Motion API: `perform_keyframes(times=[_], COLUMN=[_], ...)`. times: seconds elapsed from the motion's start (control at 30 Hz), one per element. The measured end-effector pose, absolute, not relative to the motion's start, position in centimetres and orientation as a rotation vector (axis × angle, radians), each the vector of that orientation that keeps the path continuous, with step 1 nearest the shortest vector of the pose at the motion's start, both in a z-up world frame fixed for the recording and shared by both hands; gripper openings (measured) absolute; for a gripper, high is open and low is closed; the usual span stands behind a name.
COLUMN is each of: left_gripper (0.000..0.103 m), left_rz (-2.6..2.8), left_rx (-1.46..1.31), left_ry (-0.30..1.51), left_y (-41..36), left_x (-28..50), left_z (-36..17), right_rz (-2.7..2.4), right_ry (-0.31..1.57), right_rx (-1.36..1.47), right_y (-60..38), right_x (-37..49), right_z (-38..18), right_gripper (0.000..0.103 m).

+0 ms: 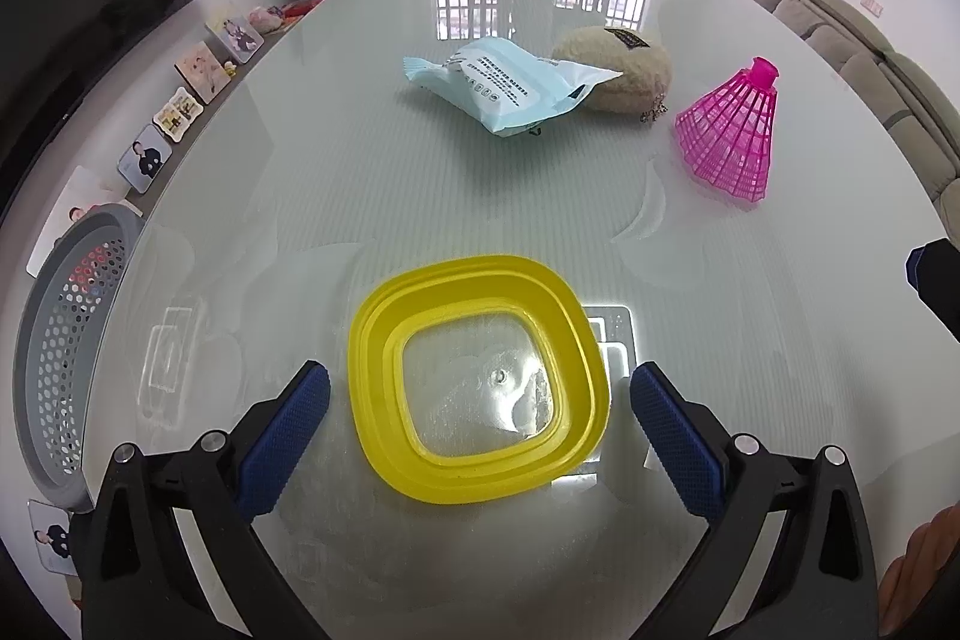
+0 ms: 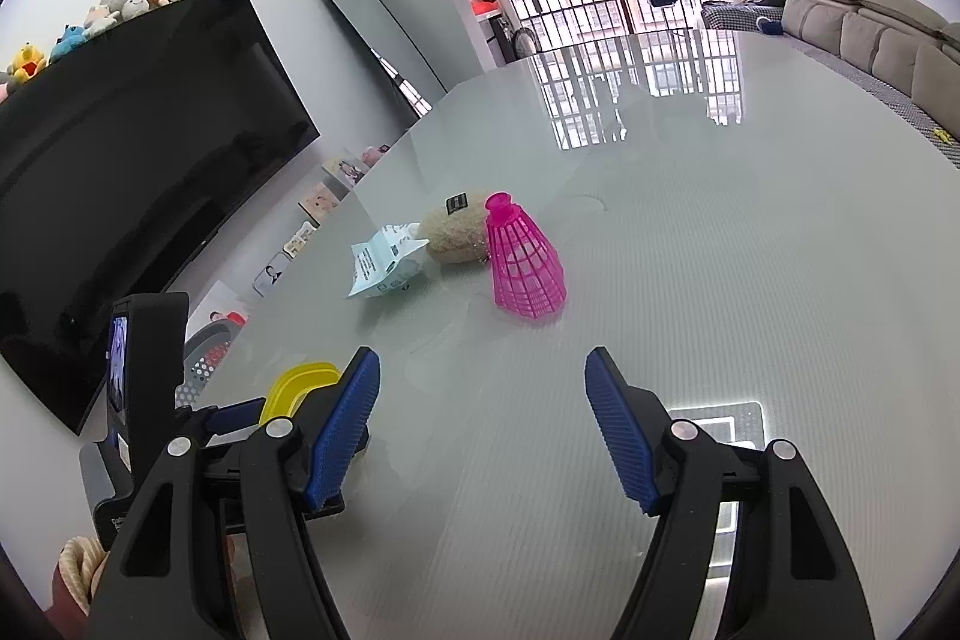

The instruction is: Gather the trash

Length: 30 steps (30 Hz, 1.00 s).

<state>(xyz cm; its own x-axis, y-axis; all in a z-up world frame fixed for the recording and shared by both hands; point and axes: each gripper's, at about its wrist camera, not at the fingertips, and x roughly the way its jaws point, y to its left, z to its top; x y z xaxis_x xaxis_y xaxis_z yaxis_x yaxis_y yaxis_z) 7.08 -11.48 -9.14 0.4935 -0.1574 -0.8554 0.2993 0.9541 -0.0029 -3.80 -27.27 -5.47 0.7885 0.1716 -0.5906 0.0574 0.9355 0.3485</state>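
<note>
Wrapper [image 1: 510, 91], pale blue, on tabletop [image 1: 372, 196] beyond yellow lid [image 1: 480, 379]; grey perforated basket [image 1: 66, 340] fully seen only from left wrist. Left tongs [image 1: 480, 400] and right tongs [image 2: 483, 424] released, empty.

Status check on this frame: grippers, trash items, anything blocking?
Left gripper open, straddling yellow lid on table. Right gripper open, empty. Blue wrapper, plush, pink shuttlecock untouched. Nothing blocking.

We see a glossy white bench [image 1: 312, 172]. On it lie a yellow lid [image 1: 480, 376] at six o'clock, a blue packet [image 1: 510, 91] at twelve touching a beige pouch [image 1: 630, 64], and a pink shuttlecock [image 1: 732, 136] at two.
</note>
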Motion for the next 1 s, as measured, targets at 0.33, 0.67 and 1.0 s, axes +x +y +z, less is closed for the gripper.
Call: perform_keyframes(times=[0.33, 0.67, 1.0], left_gripper=[0.071, 0.070, 0.070], left_rz=[-0.320, -0.318, -0.310], left_rx=[0.155, 0.150, 0.124], left_ry=[0.970, 0.921, 0.892], left_y=[-11.3, -10.3, -8.2], left_x=[6.0, 5.3, 5.5], left_z=[-8.6, -7.7, -6.9], right_rz=[0.039, 0.011, 0.008], right_ry=[0.666, 0.698, 0.749], right_rx=[0.309, 0.253, 0.243], right_y=[-26.3, -25.4, -26.7], right_x=[-3.5, -2.5, 1.5], right_z=[-5.6, -5.8, -6.3], right_gripper=[0.068, 0.068, 0.068])
